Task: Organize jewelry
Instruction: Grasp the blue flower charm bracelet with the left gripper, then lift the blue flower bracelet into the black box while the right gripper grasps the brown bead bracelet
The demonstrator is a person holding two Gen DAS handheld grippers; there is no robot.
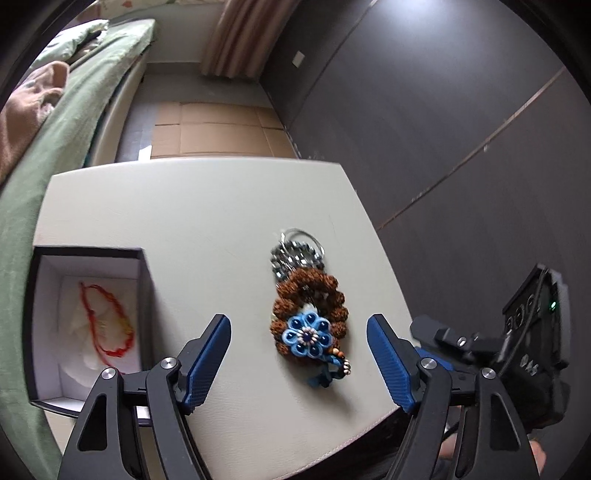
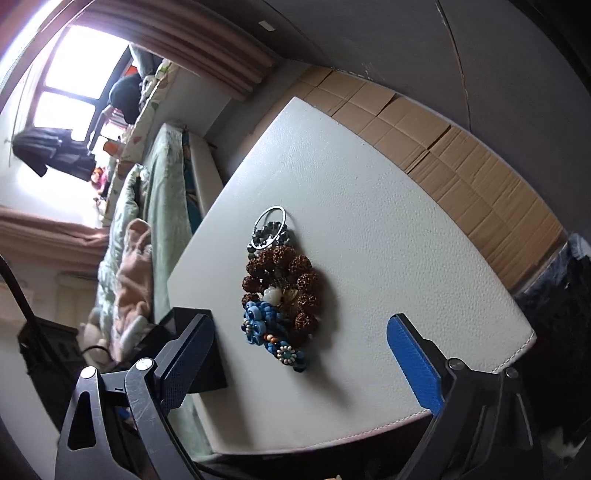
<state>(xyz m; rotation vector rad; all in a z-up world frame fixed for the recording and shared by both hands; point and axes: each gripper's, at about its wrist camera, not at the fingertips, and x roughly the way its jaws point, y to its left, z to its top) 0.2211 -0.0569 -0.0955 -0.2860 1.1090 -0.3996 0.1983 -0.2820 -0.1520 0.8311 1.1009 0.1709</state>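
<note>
A heap of jewelry, brown beads under a blue flower, lies mid-desk right of the open box holding a red cord bracelet, while the left gripper and right gripper hover with fingers wide.

A jewelry heap lies mid-tabletop; left of it a box holds a string bracelet.

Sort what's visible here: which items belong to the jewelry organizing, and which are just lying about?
Job items:
- jewelry pile on the white table
- black box holding a red string bracelet
- left tool and right tool, both open

Lying about:
- bed with green cover
- cardboard on the floor
- curtain
</note>
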